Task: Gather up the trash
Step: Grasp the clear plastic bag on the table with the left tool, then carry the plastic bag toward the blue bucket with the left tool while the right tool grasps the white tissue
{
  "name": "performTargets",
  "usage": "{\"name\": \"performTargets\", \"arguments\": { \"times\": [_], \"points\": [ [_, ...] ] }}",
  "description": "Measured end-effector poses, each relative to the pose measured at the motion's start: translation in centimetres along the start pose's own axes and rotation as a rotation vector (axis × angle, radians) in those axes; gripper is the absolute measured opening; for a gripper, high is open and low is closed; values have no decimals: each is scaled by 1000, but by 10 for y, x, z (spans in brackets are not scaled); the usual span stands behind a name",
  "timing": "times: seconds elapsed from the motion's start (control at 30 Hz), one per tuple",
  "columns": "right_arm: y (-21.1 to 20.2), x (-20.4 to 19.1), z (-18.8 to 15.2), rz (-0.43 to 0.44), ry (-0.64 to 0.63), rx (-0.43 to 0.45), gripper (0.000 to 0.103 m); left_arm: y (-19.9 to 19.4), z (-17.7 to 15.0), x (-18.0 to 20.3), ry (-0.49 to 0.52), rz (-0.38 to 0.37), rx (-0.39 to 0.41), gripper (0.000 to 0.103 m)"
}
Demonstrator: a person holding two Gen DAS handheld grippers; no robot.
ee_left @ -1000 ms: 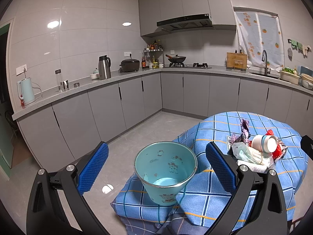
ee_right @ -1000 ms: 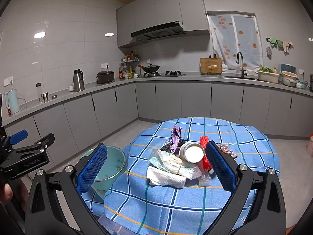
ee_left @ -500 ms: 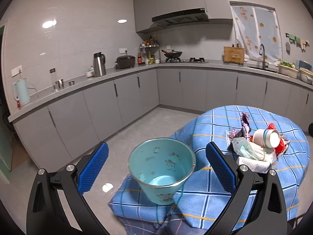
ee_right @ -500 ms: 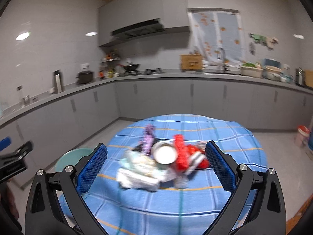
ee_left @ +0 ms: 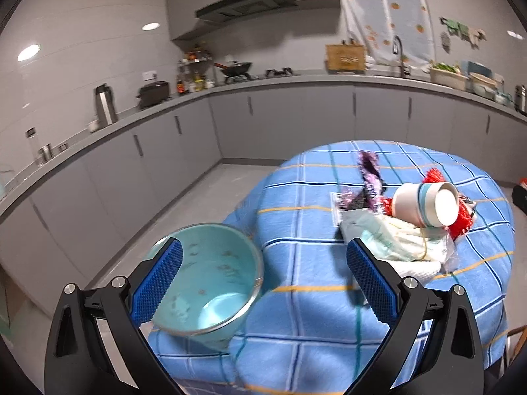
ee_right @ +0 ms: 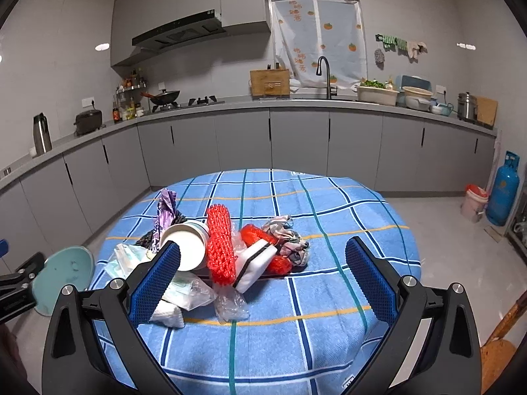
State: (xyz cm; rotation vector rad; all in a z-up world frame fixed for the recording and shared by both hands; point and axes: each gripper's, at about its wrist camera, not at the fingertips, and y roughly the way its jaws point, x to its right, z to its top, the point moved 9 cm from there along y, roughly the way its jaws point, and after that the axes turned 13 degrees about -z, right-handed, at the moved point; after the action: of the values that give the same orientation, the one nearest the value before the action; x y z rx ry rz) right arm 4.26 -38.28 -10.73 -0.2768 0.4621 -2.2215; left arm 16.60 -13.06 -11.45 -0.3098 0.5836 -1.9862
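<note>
- Left wrist view: the left gripper [ee_left: 263,276] has its jaws spread wide and holds nothing. Its blue pads [ee_left: 157,285] frame a teal bucket [ee_left: 210,283] at the near edge of the counter [ee_left: 296,197], which is covered by a blue checked cloth.
- The bucket's rim looks to overlap the cloth edge; motion blur leaves contact uncertain.
- Right wrist view: the right gripper [ee_right: 262,279] is also spread wide and empty, above the near part of the counter.
- The trash pile [ee_right: 230,250] lies left of the counter's centre: a white cup [ee_right: 186,247] on its side, a red mesh sleeve [ee_right: 220,243], a purple wrapper [ee_right: 164,210], a white sponge [ee_right: 255,263], crumpled fabric [ee_right: 290,240], clear plastic [ee_right: 230,306] and a white paper towel [ee_right: 168,316].
- The cup touches the red mesh sleeve.
- Both grippers are apart from the pile.
</note>
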Motion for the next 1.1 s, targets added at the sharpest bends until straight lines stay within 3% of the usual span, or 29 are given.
{"name": "performTargets", "arguments": {
  "times": [0.5,0.7,0.77,0.87,1.1],
  "points": [
    [34,0,-29,-36,-20,-56,99,87,-4,66,44,-161,-110,95],
    [43,1,-36,-34,-22,-78,99,97,-6,81,29,-231,-130,60],
    [44,1,-37,-34,-20,-82,99,100,-6,87,33,-264,-138,29],
    [44,-1,-38,-34,-21,-84,99,98,-5,93,38,-297,-133,11],
    [41,-2,-35,-33,-19,-70,99,73,19,95,41,-329,-46,3]
  ]
}}
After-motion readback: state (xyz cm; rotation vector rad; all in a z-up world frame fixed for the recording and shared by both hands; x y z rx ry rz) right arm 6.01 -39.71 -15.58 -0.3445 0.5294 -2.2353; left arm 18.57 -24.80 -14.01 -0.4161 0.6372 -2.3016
